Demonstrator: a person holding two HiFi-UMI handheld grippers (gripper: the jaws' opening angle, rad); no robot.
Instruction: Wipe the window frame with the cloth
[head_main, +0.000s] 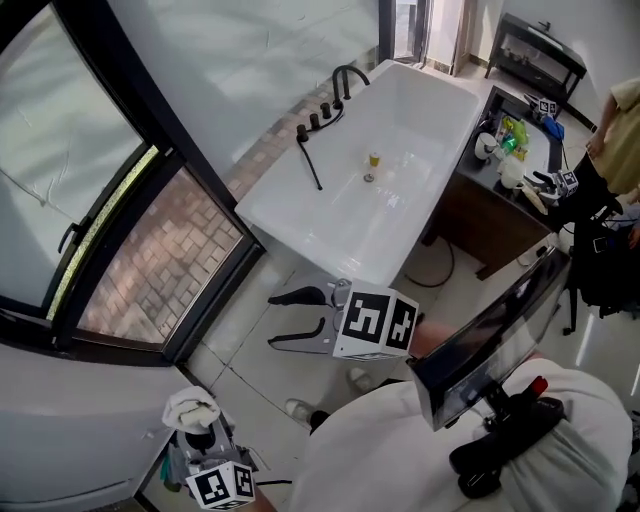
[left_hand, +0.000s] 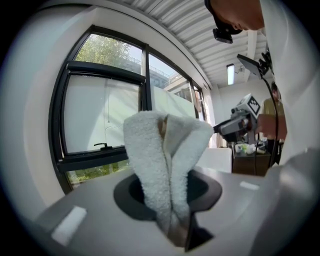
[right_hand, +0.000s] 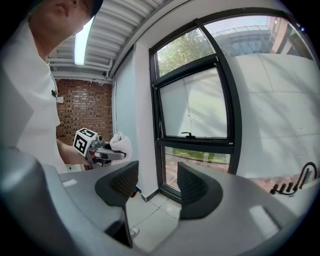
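A white fluffy cloth (left_hand: 167, 165) stands bunched between the jaws of my left gripper (left_hand: 170, 210), which is shut on it. In the head view the cloth (head_main: 192, 407) and left gripper (head_main: 195, 425) sit low at the bottom left, close to the white wall beside the black window frame (head_main: 150, 235). My right gripper (head_main: 298, 315) hangs open over the tiled floor, between the window and the bathtub, with nothing between its fingers. Its own view looks past the open right gripper (right_hand: 157, 187) at the window frame (right_hand: 192, 142) and shows the cloth (right_hand: 120, 144) to the left.
A white bathtub (head_main: 370, 170) with a black faucet (head_main: 345, 80) stands ahead right. Beyond it is a dark side table (head_main: 500, 200) with bottles, and another person (head_main: 620, 130) at the far right. The window handle (right_hand: 187, 134) sits on the sash's lower rail.
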